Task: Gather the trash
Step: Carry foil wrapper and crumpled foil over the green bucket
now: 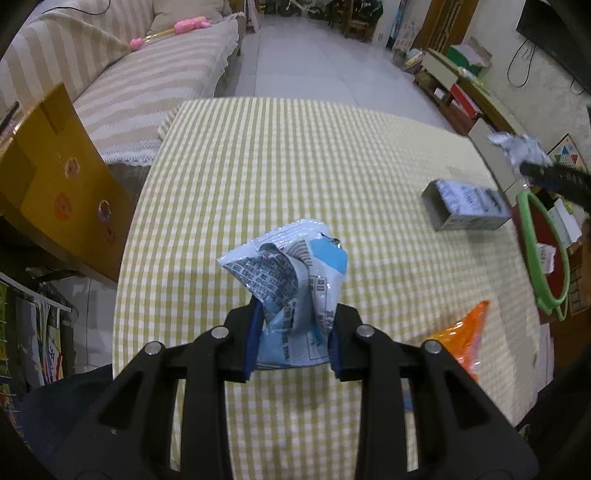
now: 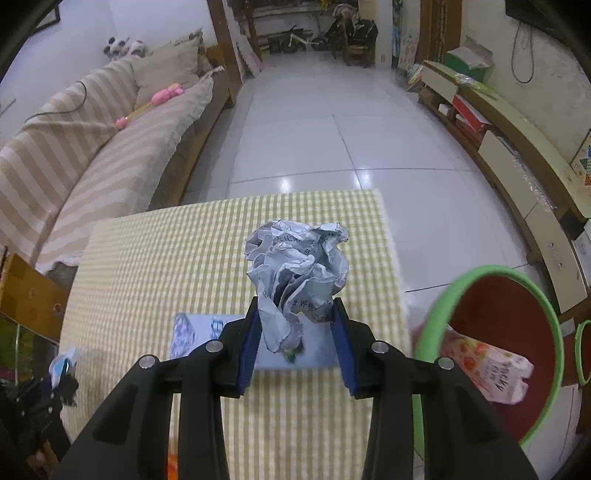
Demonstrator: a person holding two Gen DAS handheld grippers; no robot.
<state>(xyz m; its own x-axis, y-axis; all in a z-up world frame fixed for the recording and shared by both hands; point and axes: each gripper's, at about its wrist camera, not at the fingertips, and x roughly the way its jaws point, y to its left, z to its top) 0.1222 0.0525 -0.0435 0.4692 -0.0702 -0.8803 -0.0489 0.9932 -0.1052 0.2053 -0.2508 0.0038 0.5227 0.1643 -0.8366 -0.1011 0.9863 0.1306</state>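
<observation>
Left tongs (image 1: pixel 293 332): closed on a crumpled blue-and-white wrapper (image 1: pixel 291 273), blue pads (image 1: pixel 251 343) pressing its lower part from both sides, the wrapper lifted above the table (image 1: pixel 258 166) with its yellow checked cloth. Right tongs (image 2: pixel 295 336): closed on a ball of crumpled printed paper (image 2: pixel 299 269), held above the far half of the table (image 2: pixel 147 258). Small grey-and-white box (image 1: pixel 465 206): lying on the table at 2 o'clock in the left wrist view; in the right wrist view it sits directly under the paper ball, partly hidden. Orange wrapper (image 1: pixel 461 336): on the table at 4 o'clock in the left view, beside the left tongs. Bin (image 2: pixel 495 350): red with a green rim, off the table edge at 3 o'clock in the right view, a pink strawberry-print packet (image 2: pixel 487 369) lying across its opening. Striped sofa (image 1: pixel 129 81): beyond the table at 10 o'clock, with a pink toy (image 1: pixel 188 26) on its seat.
</observation>
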